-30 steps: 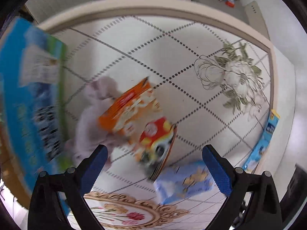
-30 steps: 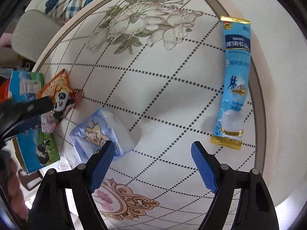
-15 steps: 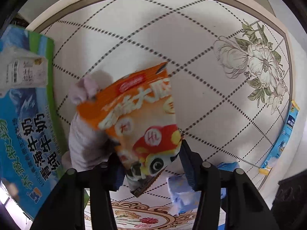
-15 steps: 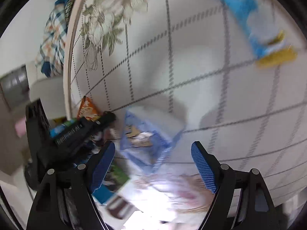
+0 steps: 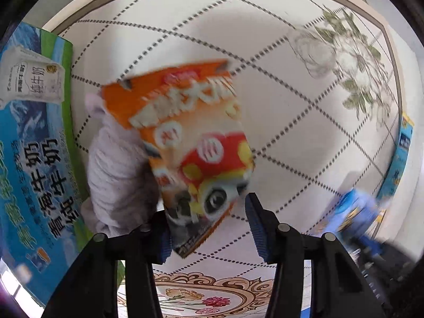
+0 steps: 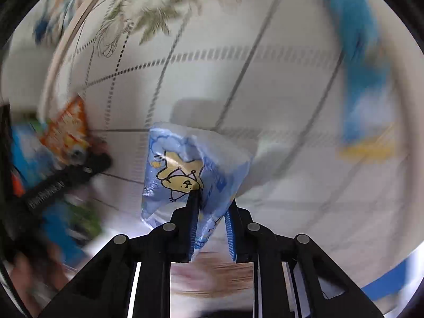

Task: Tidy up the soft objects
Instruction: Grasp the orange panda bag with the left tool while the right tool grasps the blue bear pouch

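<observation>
An orange snack bag (image 5: 190,143) with a red and yellow cartoon print stands tilted between the blue pads of my left gripper (image 5: 209,228), which is shut on its lower end. Behind the bag lies a pale lilac soft cloth (image 5: 116,175). In the right wrist view a blue tissue pack (image 6: 196,164) with a yellow bear print is pinched at its lower edge by my right gripper (image 6: 212,212), which is shut on it. The same snack bag (image 6: 66,132) and left gripper (image 6: 66,180) show blurred at the left.
A large blue and green milk carton box (image 5: 29,159) lies along the left of the round patterned table (image 5: 265,66). A long blue sachet (image 5: 402,159) rests near the right rim. The tissue pack (image 5: 352,212) appears blurred at the lower right.
My left gripper closed on the orange snack bag and shifted with it. My right gripper swung over to the blue tissue pack, came down and closed on it.
</observation>
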`<state>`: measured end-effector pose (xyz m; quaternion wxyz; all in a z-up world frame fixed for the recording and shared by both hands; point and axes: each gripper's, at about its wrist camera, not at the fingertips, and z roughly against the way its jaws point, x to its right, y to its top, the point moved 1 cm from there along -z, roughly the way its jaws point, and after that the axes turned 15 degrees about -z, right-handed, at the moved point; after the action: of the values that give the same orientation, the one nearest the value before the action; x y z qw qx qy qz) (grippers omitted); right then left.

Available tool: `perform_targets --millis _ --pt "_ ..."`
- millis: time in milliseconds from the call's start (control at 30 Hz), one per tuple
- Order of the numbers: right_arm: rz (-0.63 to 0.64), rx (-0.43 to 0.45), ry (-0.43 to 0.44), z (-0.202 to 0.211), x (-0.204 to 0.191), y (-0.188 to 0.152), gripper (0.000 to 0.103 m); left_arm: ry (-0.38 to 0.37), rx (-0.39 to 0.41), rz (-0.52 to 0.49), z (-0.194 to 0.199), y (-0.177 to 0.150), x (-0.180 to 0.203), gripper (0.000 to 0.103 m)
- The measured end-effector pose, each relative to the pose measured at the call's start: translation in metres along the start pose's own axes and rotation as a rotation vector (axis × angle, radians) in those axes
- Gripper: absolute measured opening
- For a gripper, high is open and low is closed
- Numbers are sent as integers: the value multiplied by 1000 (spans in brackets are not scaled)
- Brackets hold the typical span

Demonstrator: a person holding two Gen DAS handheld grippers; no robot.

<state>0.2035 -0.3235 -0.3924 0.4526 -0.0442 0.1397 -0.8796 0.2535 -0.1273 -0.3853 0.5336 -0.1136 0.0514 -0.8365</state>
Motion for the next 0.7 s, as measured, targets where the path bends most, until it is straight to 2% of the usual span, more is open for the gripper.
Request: perform_targets --millis 33,67,100,133,167,200,267,300,367,400,467,533,567,600,667,700 --pt "63 43 -77 7 -2 0 20 5 4 -8 -2 -5 7 46" --pt "83 70 -108 11 -2 0 24 6 7 -16 -3 -9 12 46" --pt "83 108 -130 18 -1 1 39 7 11 -26 -4 -16 17 46" --pt "68 127 -114 24 1 1 52 6 14 -32 -5 -20 22 45" --pt "24 130 -44 29 4 1 79 3 19 -41 -5 -26 28 40" --pt "-23 121 20 31 5 0 88 7 21 -54 -6 -32 34 38" --pt "-107 97 118 29 11 2 88 20 28 -74 -9 -45 43 38" --pt "-119 95 120 25 11 2 88 31 33 -87 -10 -51 47 38" --pt "-113 105 88 17 8 3 88 44 44 -107 -13 -63 58 39" --pt "-108 108 58 9 4 3 88 34 47 -106 -15 -66 61 44" --pt "-105 97 44 -3 -3 4 88 -11 52 -81 -15 -70 61 49" --pt "-106 94 22 -13 -9 2 87 -53 70 -28 -14 -72 56 50" --pt "-106 114 13 -14 -12 1 85 -71 77 -7 -13 -72 54 50" --pt "-104 135 -1 -13 -14 -1 77 -90 87 18 -13 -74 50 50" --pt "-101 162 -32 -12 -19 -4 68 -132 99 67 -13 -79 45 50" --pt "-98 160 -35 -11 -25 -8 66 -156 97 84 -14 -83 44 50"
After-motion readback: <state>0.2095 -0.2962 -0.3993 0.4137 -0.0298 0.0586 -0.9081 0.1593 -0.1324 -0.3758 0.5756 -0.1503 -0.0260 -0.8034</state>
